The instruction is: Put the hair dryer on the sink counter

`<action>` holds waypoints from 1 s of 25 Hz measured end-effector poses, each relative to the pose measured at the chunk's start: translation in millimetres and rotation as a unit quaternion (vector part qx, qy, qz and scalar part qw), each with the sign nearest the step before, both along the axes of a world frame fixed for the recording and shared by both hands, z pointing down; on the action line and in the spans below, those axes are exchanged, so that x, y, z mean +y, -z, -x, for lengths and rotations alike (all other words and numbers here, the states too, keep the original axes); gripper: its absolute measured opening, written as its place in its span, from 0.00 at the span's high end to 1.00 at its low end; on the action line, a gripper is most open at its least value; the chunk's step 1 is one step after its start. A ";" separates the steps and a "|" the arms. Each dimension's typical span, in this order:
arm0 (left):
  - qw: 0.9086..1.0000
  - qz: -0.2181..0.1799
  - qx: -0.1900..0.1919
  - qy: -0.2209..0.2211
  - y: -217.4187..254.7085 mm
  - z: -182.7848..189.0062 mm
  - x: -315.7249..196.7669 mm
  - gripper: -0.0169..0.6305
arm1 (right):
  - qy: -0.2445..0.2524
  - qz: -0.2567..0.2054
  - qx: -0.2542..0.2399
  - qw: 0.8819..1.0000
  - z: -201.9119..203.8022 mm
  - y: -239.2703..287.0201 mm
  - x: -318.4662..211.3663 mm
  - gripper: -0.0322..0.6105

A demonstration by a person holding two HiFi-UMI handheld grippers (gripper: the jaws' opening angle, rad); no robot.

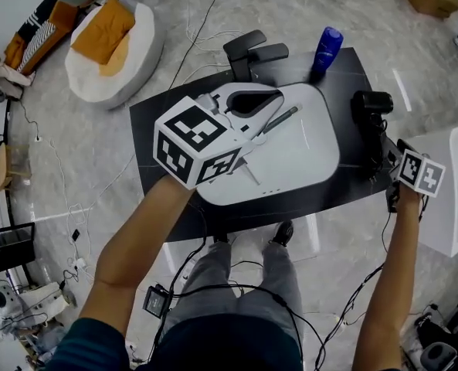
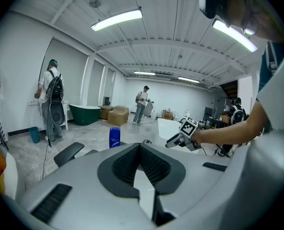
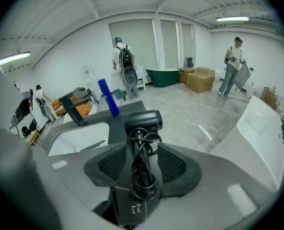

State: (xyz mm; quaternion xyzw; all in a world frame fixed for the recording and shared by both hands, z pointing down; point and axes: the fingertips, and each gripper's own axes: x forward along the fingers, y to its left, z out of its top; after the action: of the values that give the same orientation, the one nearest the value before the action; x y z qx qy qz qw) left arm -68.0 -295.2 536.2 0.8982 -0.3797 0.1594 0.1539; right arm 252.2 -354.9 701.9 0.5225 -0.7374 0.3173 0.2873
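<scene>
The pale marbled floor point(image 1: 306, 6) fills most of what I look down on, with cables strewn across it. On it stands the dark sink counter point(image 1: 155, 118), directly in front of my legs. Beyond its far left corner sits a white beanbag point(image 1: 140, 60) with an orange cushion point(image 1: 105, 31) on top. The white sink basin point(image 1: 313, 157) is set into the middle of the counter.

My left tongs point(image 1: 278, 93) hang over the far left part of the basin, their marker cube point(image 1: 194, 141) nearest to me. Their pads meet at the tips with nothing between them. My right tongs point(image 3: 141, 159) are at the counter's right edge, pointing down and away from me, with their jaws wide apart.

The black hair dryer point(image 1: 370, 110) lies on the counter just right of the basin. Its head is at the far end and its handle is toward me, with the cord coiled round the handle. In the right gripper view the handle runs between the two pads with a gap on either side, so neither pad presses on it.

A blue bottle point(image 1: 327, 49) stands upright at the counter's far edge, left of the dryer's head. A slim grey faucet point(image 1: 281, 117) slants over the basin beside my left tongs.
</scene>
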 end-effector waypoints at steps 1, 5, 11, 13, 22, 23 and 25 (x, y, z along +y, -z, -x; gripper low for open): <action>1.000 -0.005 0.001 -0.001 8.6 2.8 5.3 0.96 | -0.006 -0.014 -0.011 1.000 0.0 16.6 5.3 0.62; 0.999 -0.035 0.012 -0.005 51.4 15.1 25.9 0.96 | 0.014 -0.077 -0.053 0.995 21.4 96.2 30.0 0.67; 0.996 -0.079 0.042 0.000 124.7 39.8 60.6 0.96 | 0.037 -0.168 -0.073 0.982 49.6 216.4 76.9 0.91; 0.994 -0.095 0.049 -0.002 145.4 45.8 70.4 0.96 | 0.039 -0.194 -0.075 0.977 56.5 251.7 92.3 0.93; 0.987 -0.153 0.044 -0.027 214.8 71.8 121.5 0.96 | 0.043 -0.278 -0.088 0.956 91.3 365.6 159.0 0.93; 0.986 -0.160 0.041 -0.028 222.0 75.4 126.7 0.96 | 0.042 -0.287 -0.089 0.953 94.8 375.8 166.0 0.93; 0.983 -0.176 0.036 -0.030 236.0 83.6 137.5 0.96 | 0.039 -0.303 -0.090 0.948 101.2 395.4 180.2 0.93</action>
State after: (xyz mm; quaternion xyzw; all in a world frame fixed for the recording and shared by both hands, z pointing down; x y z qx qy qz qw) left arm -151.6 -157.7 300.2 0.9273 -0.3691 0.0621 0.0027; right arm 151.0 -174.7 306.5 0.5251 -0.8413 0.1133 0.0602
